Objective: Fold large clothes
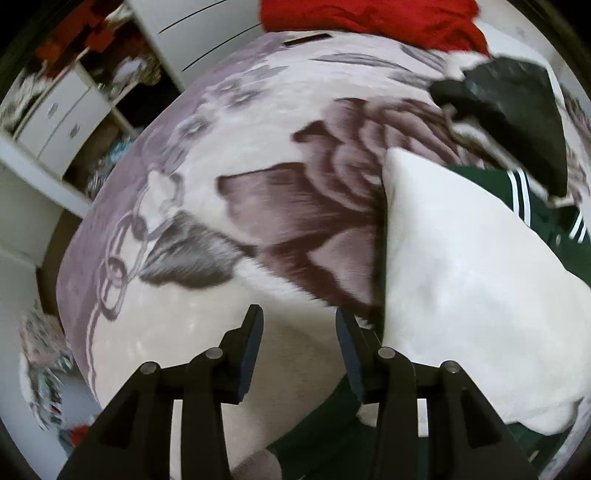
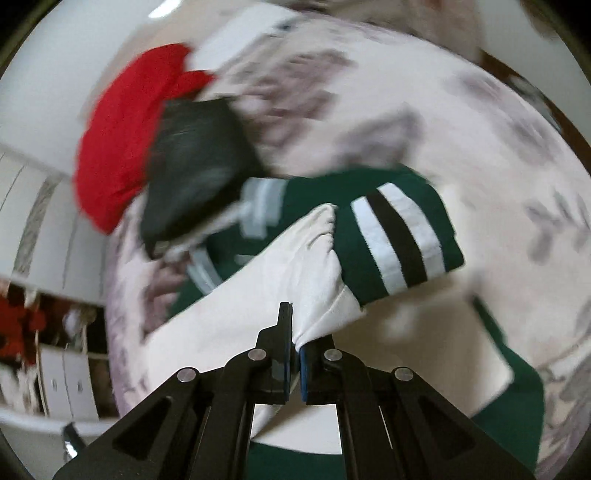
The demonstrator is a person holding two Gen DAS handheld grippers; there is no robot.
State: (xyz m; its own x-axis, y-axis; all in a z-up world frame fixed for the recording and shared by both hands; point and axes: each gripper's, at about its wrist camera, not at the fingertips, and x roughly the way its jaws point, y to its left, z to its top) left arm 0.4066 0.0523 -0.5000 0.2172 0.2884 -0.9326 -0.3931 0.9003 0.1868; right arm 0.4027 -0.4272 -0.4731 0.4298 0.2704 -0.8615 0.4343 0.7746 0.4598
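A green and white jacket lies on a floral blanket [image 1: 258,122]. In the left wrist view its white sleeve [image 1: 461,277] lies over the green body [image 1: 487,177] at the right. My left gripper [image 1: 299,325] is open and empty, over the blanket just left of the sleeve. In the right wrist view my right gripper [image 2: 295,332] is shut on a fold of the white sleeve [image 2: 288,266], lifted over the green body. The striped green cuff [image 2: 399,232] lies just beyond.
A folded black garment [image 1: 517,110] [image 2: 199,162] and a red garment [image 1: 369,18] [image 2: 122,129] lie at the far side of the bed. White drawers [image 1: 59,110] and clutter stand off the bed's left edge.
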